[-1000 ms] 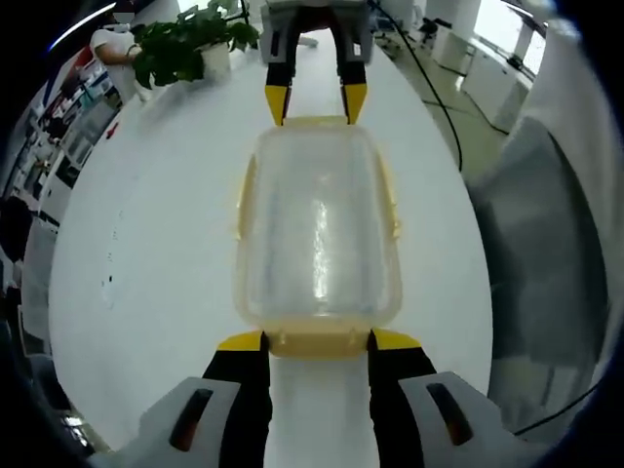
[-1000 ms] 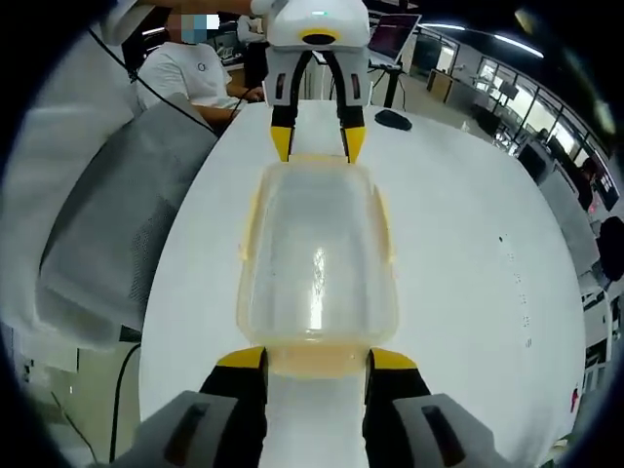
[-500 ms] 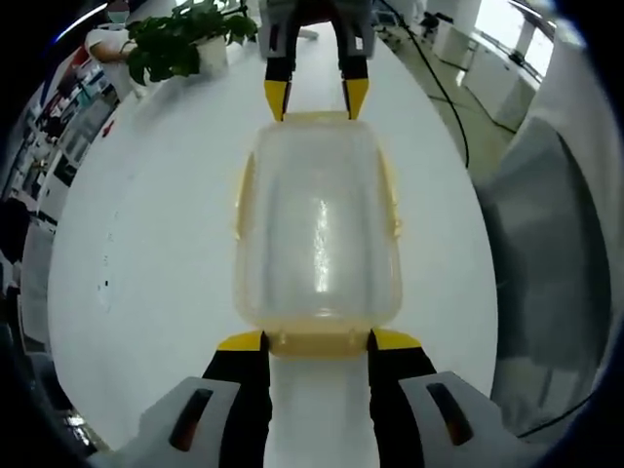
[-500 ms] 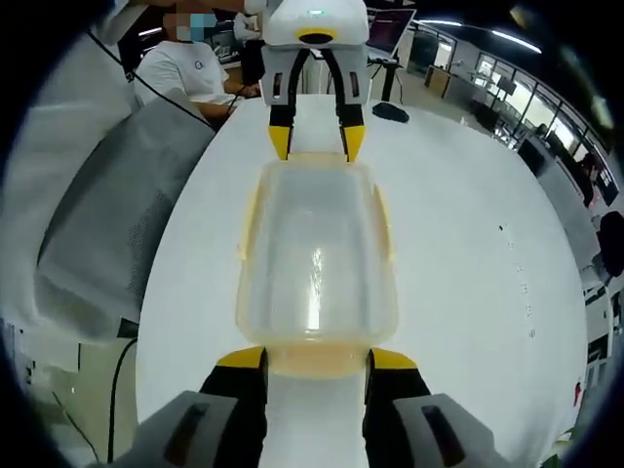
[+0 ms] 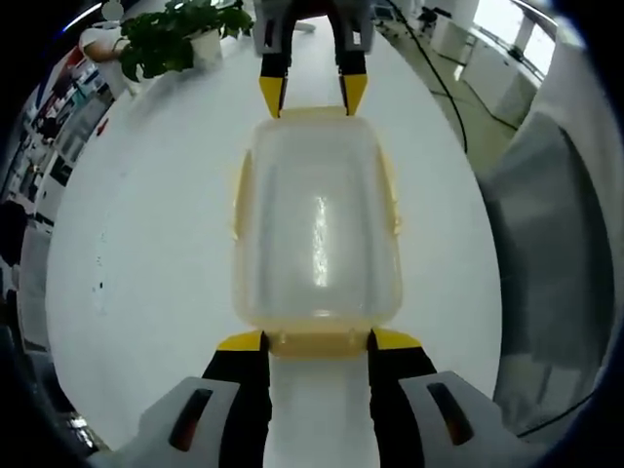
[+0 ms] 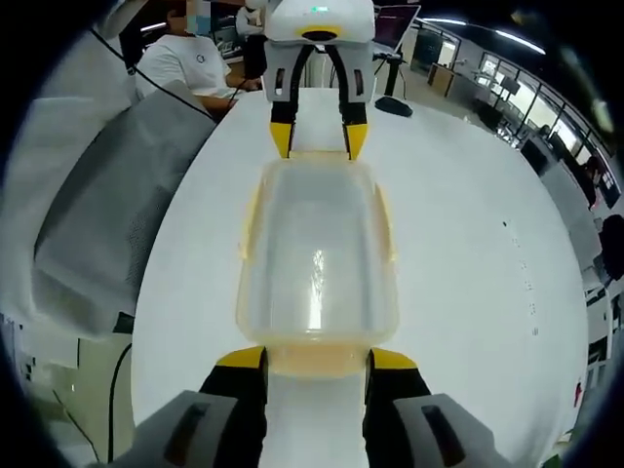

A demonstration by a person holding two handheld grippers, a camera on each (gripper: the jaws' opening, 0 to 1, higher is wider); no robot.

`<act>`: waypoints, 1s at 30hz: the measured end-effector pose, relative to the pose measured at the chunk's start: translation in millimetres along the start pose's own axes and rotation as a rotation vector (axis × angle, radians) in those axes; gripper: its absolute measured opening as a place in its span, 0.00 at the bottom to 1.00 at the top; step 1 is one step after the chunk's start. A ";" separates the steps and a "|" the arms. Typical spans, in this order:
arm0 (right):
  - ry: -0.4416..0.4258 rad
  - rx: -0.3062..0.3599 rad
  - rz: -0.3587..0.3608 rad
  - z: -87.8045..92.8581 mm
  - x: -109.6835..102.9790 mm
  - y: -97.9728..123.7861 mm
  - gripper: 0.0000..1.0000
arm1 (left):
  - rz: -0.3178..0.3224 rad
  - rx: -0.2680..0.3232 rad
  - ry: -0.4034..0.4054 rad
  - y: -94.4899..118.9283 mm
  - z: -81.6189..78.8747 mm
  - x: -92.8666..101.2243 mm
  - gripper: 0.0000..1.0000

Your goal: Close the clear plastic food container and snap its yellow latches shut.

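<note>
Two grippers, left (image 5: 316, 338) and right (image 6: 313, 359), flanking container (image 5: 317, 229); plant (image 5: 166, 34) beyond.

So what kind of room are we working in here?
Probably an open office or lab: a long white table, a seated person by a laptop, and a potted plant.

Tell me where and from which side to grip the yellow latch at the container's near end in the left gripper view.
Grip the near-end latch by its flat yellow flap, coming straight in along the container's long axis. The flap spans the short end, between the left gripper's open jaws, so pressing it toward the end wall looks likeliest to snap it; the right gripper faces the far end.
</note>
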State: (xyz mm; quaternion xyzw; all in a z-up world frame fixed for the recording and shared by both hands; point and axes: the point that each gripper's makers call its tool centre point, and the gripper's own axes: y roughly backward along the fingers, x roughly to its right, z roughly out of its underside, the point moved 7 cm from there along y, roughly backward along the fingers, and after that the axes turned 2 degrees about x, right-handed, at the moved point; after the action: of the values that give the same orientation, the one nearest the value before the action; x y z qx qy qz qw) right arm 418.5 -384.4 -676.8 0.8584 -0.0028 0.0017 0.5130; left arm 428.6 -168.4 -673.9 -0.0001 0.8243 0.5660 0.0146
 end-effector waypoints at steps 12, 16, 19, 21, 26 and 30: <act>-0.020 0.006 -0.012 -0.8 -1.8 -6.8 0.37 | 0.002 -0.003 0.002 -2.3 5.9 1.6 0.37; 0.018 -0.018 -0.003 -1.4 -3.0 -10.7 0.37 | -0.002 -0.014 -0.018 -5.1 7.1 2.5 0.37; 0.005 -0.014 -0.006 -0.9 -2.3 -9.1 0.37 | -0.002 -0.010 -0.011 -3.9 7.8 2.4 0.37; 0.008 -0.019 -0.004 -1.0 -3.0 -9.0 0.38 | -0.005 -0.007 -0.014 -3.8 8.0 3.0 0.38; 0.029 -0.039 -0.011 -0.9 -6.0 -9.1 0.38 | -0.005 -0.002 -0.020 -3.1 10.9 3.4 0.38; 0.026 -0.075 -0.029 4.6 -11.4 -7.7 0.44 | -0.005 -0.026 -0.026 -4.9 20.1 3.4 0.38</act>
State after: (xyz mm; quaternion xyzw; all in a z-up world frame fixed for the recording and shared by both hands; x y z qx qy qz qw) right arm 407.2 -384.8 -685.8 0.8383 0.0164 0.0053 0.5449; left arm 425.8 -151.3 -685.7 0.0048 0.8165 0.5767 0.0267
